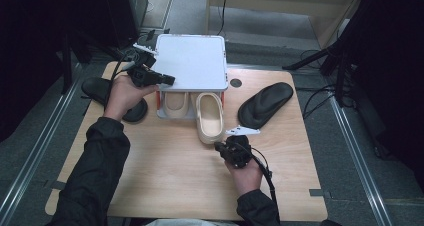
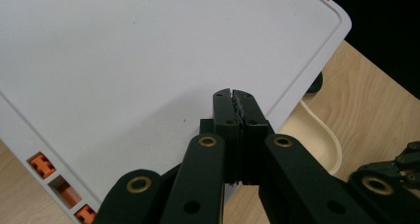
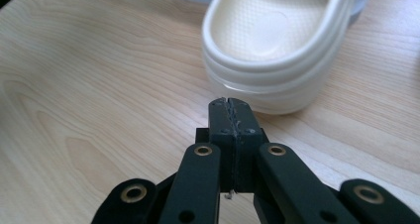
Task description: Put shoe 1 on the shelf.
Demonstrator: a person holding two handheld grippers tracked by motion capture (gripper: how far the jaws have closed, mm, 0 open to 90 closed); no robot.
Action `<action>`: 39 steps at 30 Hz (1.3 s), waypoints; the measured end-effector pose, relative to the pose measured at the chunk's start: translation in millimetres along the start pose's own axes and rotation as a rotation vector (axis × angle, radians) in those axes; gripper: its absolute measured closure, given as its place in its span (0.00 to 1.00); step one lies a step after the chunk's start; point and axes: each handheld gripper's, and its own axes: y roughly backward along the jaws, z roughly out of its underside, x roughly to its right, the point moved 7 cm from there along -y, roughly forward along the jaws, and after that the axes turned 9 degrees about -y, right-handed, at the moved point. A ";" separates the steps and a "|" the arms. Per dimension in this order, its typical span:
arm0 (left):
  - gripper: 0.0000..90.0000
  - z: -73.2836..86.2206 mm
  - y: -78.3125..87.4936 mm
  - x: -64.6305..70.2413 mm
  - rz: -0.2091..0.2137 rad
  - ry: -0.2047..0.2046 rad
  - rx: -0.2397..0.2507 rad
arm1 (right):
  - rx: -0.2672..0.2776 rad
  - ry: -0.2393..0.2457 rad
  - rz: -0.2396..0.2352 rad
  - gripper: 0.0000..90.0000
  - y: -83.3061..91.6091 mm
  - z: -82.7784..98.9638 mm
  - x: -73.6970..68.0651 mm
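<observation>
A recording studio or lab is showing here: black tripod legs (image 1: 310, 61) and cables are crowding the grey floor at upper right.

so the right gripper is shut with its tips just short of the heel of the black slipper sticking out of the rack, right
Not quite: the slipper in front of the right gripper is cream, not black. The right gripper view shows the shut jaws just short of its rounded end. In the high view it sticks out from under the white rack, while the black slipper lies apart on the table.
</observation>
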 end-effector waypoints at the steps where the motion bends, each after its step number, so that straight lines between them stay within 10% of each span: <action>1: 1.00 0.1 -0.3 -0.2 0.005 0.006 0.005 | -0.004 -0.003 0.005 1.00 -0.9 0.6 1.8; 20: 1.00 -0.5 -0.9 0.6 0.002 0.003 0.002 | -0.033 -0.004 0.052 1.00 -21.0 -15.3 14.0; 39: 0.99 -0.5 -0.7 0.9 -0.003 -0.002 0.002 | -0.025 -0.003 0.076 1.00 -77.4 -70.2 6.0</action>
